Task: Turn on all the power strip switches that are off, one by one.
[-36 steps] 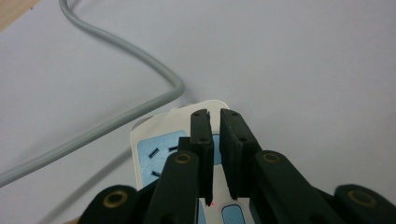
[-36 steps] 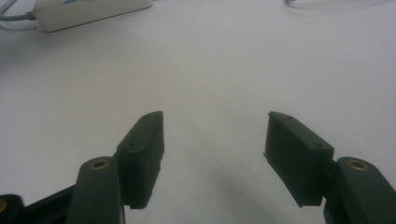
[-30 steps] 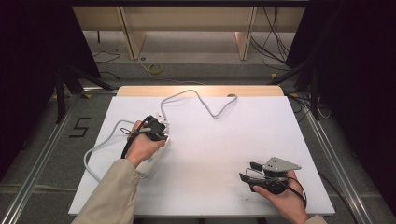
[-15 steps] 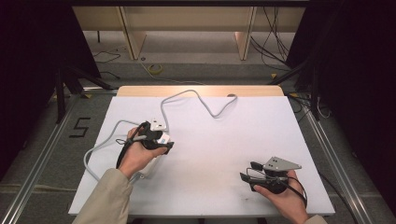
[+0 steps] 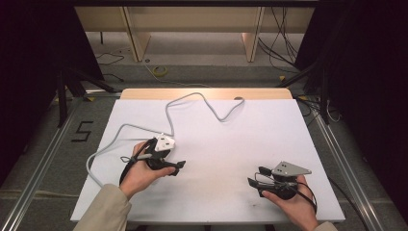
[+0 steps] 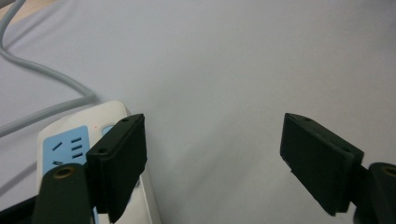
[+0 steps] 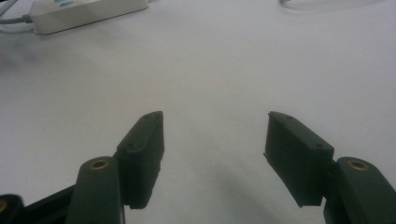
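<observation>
Left gripper [image 5: 177, 167] has slid toward lower centre of the high view over the last sec, jaws apart, off the white power strip [image 5: 164, 142], which lies left of centre on the table [image 5: 231, 144]; looks like a release. Right gripper [image 5: 253, 179] unmoved, jaws apart w/ nothing between

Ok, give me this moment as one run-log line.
left gripper: open, beside power strip, not gripping | right gripper: open, empty, over bare table | grey cable: loose across table
</observation>
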The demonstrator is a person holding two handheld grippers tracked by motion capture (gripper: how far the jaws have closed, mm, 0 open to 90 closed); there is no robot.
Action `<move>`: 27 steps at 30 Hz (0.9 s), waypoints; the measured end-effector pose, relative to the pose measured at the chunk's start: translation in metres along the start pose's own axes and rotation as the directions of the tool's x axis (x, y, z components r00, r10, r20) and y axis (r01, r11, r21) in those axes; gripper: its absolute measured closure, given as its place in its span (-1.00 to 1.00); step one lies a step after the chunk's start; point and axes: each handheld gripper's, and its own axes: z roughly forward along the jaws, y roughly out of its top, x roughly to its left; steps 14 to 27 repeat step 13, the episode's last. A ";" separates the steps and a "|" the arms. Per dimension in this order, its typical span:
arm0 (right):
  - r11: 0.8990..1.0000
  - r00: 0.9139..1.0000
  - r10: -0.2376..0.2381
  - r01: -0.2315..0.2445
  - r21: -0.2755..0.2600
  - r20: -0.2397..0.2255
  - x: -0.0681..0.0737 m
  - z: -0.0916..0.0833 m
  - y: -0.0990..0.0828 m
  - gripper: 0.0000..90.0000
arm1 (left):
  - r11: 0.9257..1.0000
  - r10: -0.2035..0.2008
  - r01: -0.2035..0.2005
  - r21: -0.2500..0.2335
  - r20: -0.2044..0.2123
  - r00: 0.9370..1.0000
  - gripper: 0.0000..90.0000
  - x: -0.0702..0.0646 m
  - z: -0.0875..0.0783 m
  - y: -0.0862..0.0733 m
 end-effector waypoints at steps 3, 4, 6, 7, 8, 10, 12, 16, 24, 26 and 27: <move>1.000 1.000 -0.002 0.002 -0.001 0.000 0.000 0.000 0.000 -0.15 | 1.000 0.011 -0.011 -0.011 0.000 1.000 -0.51 -0.004 -0.002 -0.009; 1.000 1.000 0.001 -0.001 0.001 0.000 0.000 0.000 0.000 -0.15 | 1.000 0.015 -0.015 -0.016 -0.001 1.000 -0.51 -0.006 -0.002 -0.012; 1.000 1.000 0.001 -0.001 0.001 0.000 0.000 0.000 0.000 -0.15 | 0.999 0.024 -0.024 -0.025 -0.006 1.000 -0.51 -0.008 -0.004 -0.017; 1.000 1.000 0.001 -0.001 0.000 0.001 0.000 0.000 0.000 -0.15 | 1.000 0.020 -0.020 -0.022 0.001 1.000 -0.51 -0.010 -0.004 -0.019; 1.000 1.000 0.000 0.000 0.000 0.001 0.000 0.000 0.000 -0.15 | 0.999 0.023 -0.023 -0.022 0.005 1.000 -0.52 -0.012 -0.004 -0.021; 1.000 1.000 0.001 -0.001 0.000 0.002 0.000 0.000 0.000 -0.15 | 0.999 0.029 -0.029 -0.021 0.004 1.000 -0.53 -0.015 -0.004 -0.023; 1.000 1.000 0.002 -0.002 -0.003 0.003 -0.001 0.000 0.000 -0.15 | 0.999 0.040 -0.040 -0.019 0.012 0.999 -0.55 -0.018 -0.003 -0.024; 1.000 1.000 0.003 -0.003 -0.003 0.003 -0.001 0.000 0.000 -0.15 | 0.999 0.043 -0.042 -0.022 0.014 0.999 -0.55 -0.020 -0.003 -0.024; 1.000 1.000 0.003 -0.003 -0.003 0.003 -0.001 0.000 0.000 -0.15 | 0.999 0.043 -0.042 -0.022 0.014 0.999 -0.55 -0.020 -0.003 -0.024; 1.000 1.000 0.003 -0.003 -0.003 0.003 -0.001 0.000 0.000 -0.15 | 0.999 0.043 -0.042 -0.022 0.014 0.999 -0.55 -0.020 -0.003 -0.024; 1.000 1.000 0.003 -0.003 -0.003 0.003 -0.001 0.000 0.000 -0.15 | 0.999 0.043 -0.042 -0.022 0.014 0.999 -0.55 -0.020 -0.003 -0.024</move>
